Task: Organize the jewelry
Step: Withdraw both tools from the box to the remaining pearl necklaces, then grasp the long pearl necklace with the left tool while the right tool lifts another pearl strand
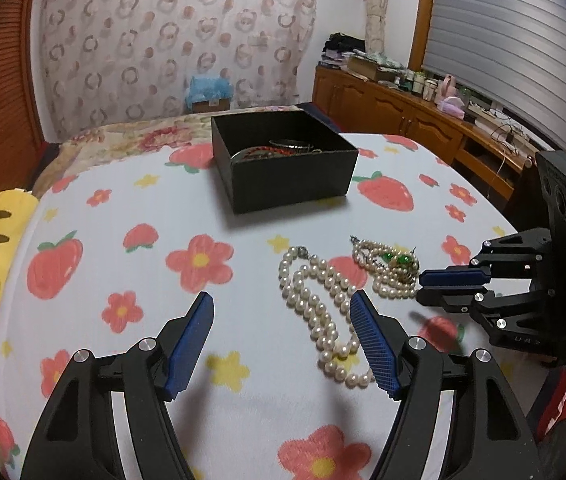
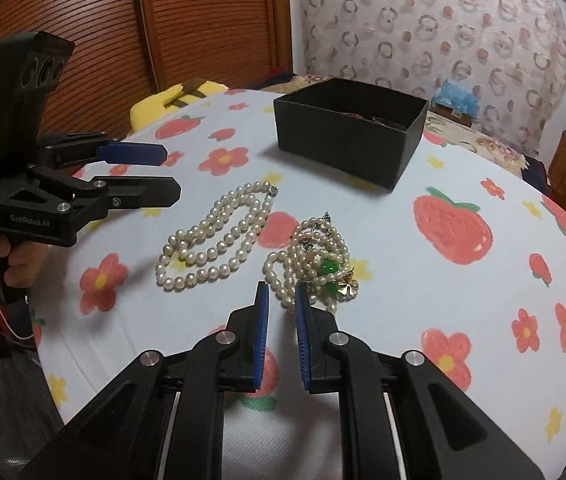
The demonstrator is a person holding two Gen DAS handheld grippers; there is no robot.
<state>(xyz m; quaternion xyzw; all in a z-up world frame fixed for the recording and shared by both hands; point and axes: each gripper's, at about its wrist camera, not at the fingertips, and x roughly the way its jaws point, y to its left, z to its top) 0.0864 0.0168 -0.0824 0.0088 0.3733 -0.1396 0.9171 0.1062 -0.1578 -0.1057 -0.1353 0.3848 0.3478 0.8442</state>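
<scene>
Right wrist view: right gripper (image 2: 282, 288) narrowed to a slim gap, with a loop of the tangled pearl cluster (image 2: 315, 264) lying between the tips; cannot tell whether already pinching or just closing in. Lies on the strawberry-print cover (image 2: 383, 240), just beside the long pearl strand (image 2: 215, 236) and well short of the black box (image 2: 343, 140), which already holds some pieces.

Left wrist view: left gripper (image 1: 282, 300) spread wide and holding nothing, low over the cover, its right finger touching or just over the long strand.

Likely light but limp: will sag and swing from any single hold, and could snag on its own clasp and the green beads. Round, glossy pearls, so probably prone to rolling out of a shallow pinch. Best taken across a bunched section, two or three loops at once, low against the cloth. Soft bedding underneath, so likely to give when pressed.
</scene>
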